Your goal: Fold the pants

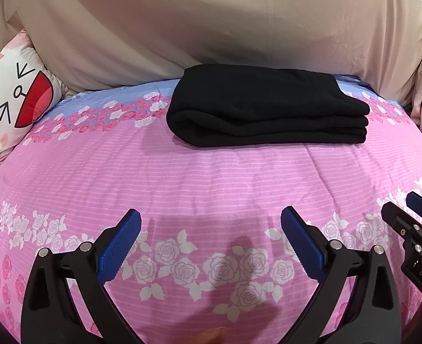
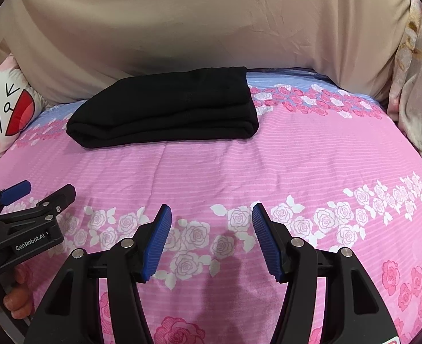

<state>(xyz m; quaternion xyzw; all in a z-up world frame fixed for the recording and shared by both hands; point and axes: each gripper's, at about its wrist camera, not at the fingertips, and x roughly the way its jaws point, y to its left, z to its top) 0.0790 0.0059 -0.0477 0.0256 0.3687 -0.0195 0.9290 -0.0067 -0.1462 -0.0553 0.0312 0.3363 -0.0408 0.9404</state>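
Black pants lie folded into a thick rectangular stack on the pink rose-print bedcover, near the far edge. In the right wrist view the same pants sit at upper left. My left gripper hovers over the near part of the cover, well short of the pants, open with nothing between its blue pads. My right gripper is also open and empty above the cover. Each gripper shows in the other's view: the right gripper at the right edge, the left gripper at the left edge.
A white cushion with a cartoon face leans at the far left. Beige fabric rises behind the bed. A pale patterned cloth hangs at the right. A person's fingers hold the left gripper's handle.
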